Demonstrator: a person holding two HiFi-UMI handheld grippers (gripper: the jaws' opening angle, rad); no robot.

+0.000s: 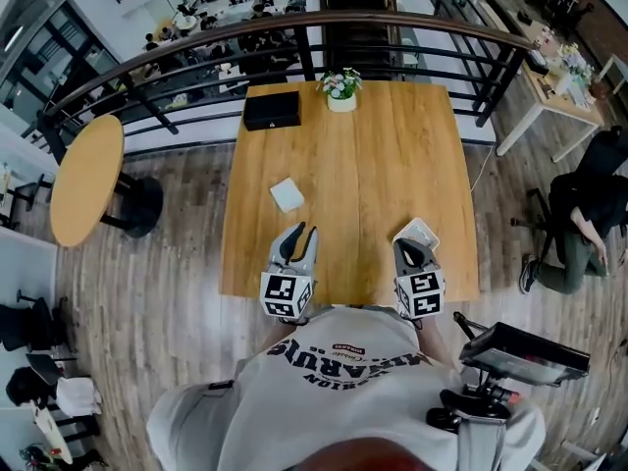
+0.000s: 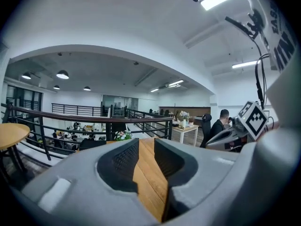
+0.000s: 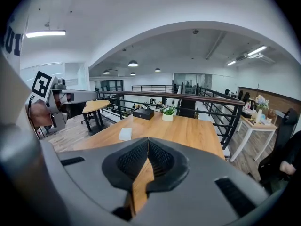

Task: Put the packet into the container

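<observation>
person's shirt [image 1: 334, 371], then left tongs [image 1: 304, 232] slightly apart, empty, right tongs [image 1: 416, 243] together, side by side over table [image 1: 373, 165] edge

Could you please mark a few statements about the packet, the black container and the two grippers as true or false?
1. The white packet lies on the wooden table, with neither gripper touching it. True.
2. The packet is already inside the black container. False: it lies on the bare tabletop, well short of the container at the table's far edge.
3. The right gripper holds the packet. False: its jaws are together with nothing between them.
4. A potted plant stands near the black container at the far edge. True.
5. The left gripper has its jaws slightly apart, with nothing between them. True.
</observation>
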